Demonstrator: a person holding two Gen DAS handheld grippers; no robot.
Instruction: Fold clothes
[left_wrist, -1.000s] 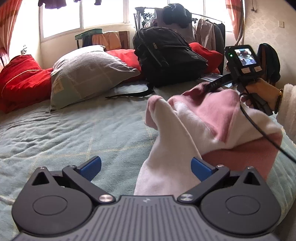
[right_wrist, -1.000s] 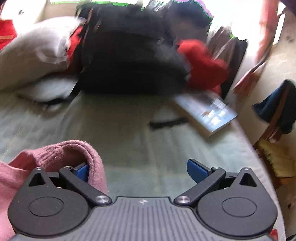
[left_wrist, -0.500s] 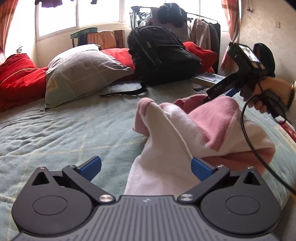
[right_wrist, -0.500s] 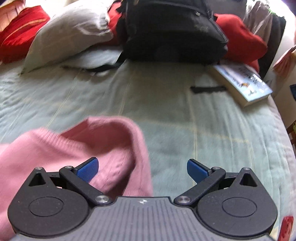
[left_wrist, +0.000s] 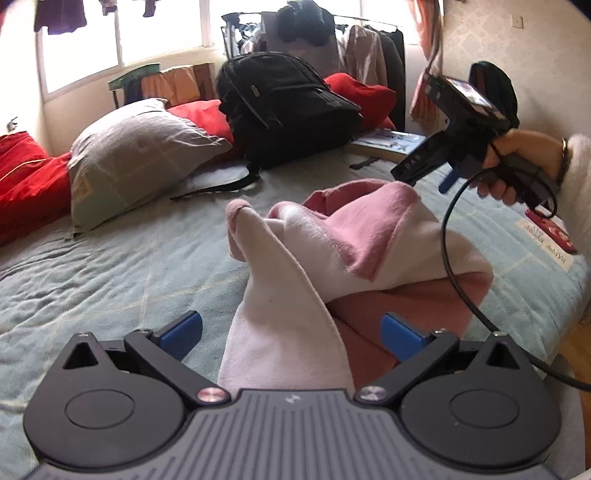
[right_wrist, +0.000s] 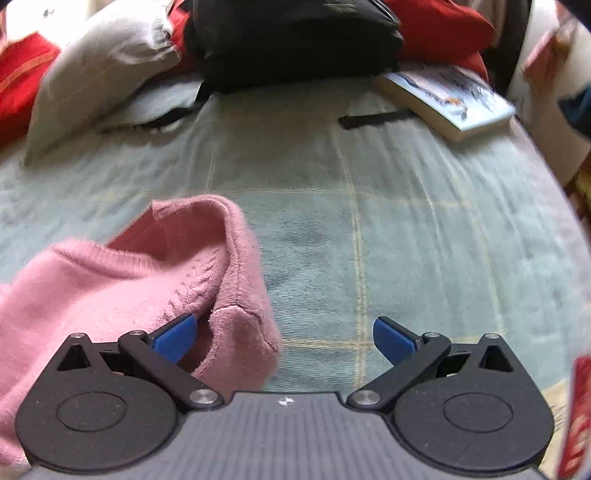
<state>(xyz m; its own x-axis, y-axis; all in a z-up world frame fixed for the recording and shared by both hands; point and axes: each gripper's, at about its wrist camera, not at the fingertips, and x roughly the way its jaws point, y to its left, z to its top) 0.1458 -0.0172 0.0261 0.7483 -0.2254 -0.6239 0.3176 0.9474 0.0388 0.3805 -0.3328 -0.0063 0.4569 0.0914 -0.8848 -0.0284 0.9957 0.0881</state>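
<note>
A pink knitted sweater lies bunched on the pale green bedspread, its pale inner side turned up. A pale sleeve of it runs between the blue pads of my left gripper, which stands open and does not pinch it. In the right wrist view the sweater's ribbed hem is heaped at the lower left. My right gripper is open just above that hem, with the cloth against its left pad. A hand holds the right gripper at the right of the left wrist view.
A grey pillow, red cushions and a black backpack line the far side of the bed. A book and a black strap lie far right. A red phone rests near the right edge. A clothes rack stands behind.
The right gripper has let go of the sweater's hem and lifted away to the right. The hem has dropped onto the bed. The left gripper stays open around the sleeve.
</note>
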